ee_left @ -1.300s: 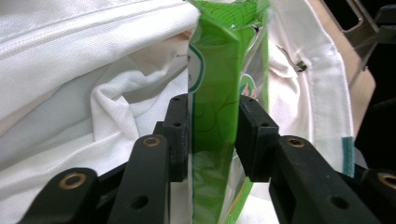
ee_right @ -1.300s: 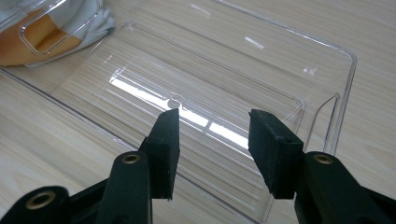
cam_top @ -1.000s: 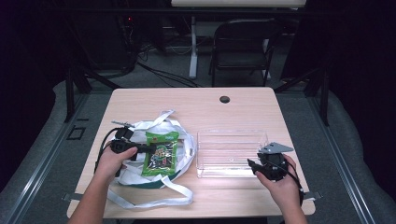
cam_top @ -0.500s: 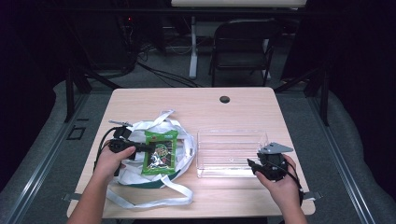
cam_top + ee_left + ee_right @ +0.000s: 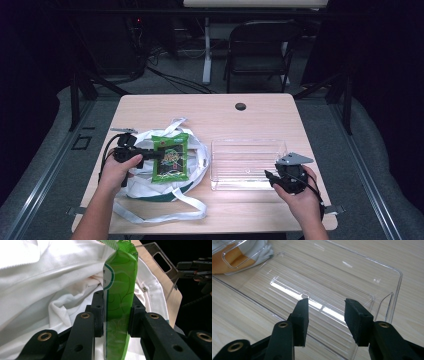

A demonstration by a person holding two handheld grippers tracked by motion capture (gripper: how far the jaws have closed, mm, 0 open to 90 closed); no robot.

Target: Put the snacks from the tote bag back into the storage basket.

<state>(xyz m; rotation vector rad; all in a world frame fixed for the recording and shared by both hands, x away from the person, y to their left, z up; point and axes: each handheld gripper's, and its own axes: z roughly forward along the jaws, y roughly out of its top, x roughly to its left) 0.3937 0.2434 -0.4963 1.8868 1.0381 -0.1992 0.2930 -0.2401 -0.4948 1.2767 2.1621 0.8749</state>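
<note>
Broad wooden table [image 5: 200,112], pale and rectangular, with a small dark round plug [image 5: 240,106] near its far edge. On the left half, a crumpled white cloth bag [image 5: 150,187] with long straps trailing toward the near edge. On the right half, well apart from the bag's heap but just beside its strap, a clear plastic tray [image 5: 248,163], shallow and lying flat. Above the bag, a green snack packet [image 5: 170,156], printed face up in the high view, left edge caught in the left gripper [image 5: 152,154]. Pinched from both sides in the left gripper view, both pads pressed flat against the green snack packet [image 5: 119,302], white cloth bag [image 5: 50,285] folded behind it and the clear plastic tray [image 5: 160,262] off to the far right. Held at the left of the table by the left hand [image 5: 117,170]. At the near right corner of the tray, the right gripper [image 5: 269,176], gripped by the right hand [image 5: 300,197], grey plate on top. Partly open in the right gripper view, right gripper [image 5: 325,313] pads apart with nothing between them, poised over the near rim of the clear plastic tray [image 5: 352,272]; not touching the plastic as far as can be told.
</note>
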